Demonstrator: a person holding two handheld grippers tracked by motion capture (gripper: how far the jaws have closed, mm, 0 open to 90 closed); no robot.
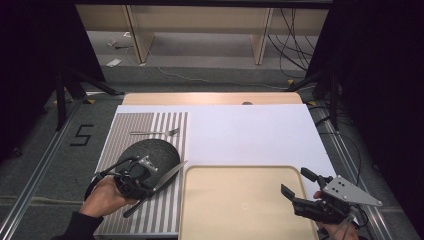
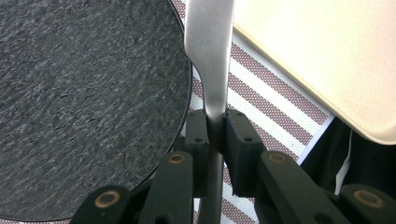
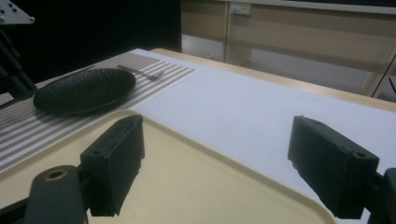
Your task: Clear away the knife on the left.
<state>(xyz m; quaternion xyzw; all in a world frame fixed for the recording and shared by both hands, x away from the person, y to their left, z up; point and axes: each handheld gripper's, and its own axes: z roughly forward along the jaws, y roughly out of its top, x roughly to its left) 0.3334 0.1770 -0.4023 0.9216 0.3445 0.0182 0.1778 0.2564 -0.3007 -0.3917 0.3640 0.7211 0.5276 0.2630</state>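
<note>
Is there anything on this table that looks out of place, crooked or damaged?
Nothing looks damaged or spilled. The knife lies at a slant beside the dark plate on the striped mat, because the left claw is shut on its handle. The fork lies straight behind the plate. The tray is bare.

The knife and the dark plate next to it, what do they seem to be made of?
The knife, clamped in the left gripper, looks like brushed steel: grey, smooth, with a soft sheen. The plate looks like slate or stoneware made to resemble it: matt charcoal with a rough, flaky grain. Which of the two cannot be told.
</note>
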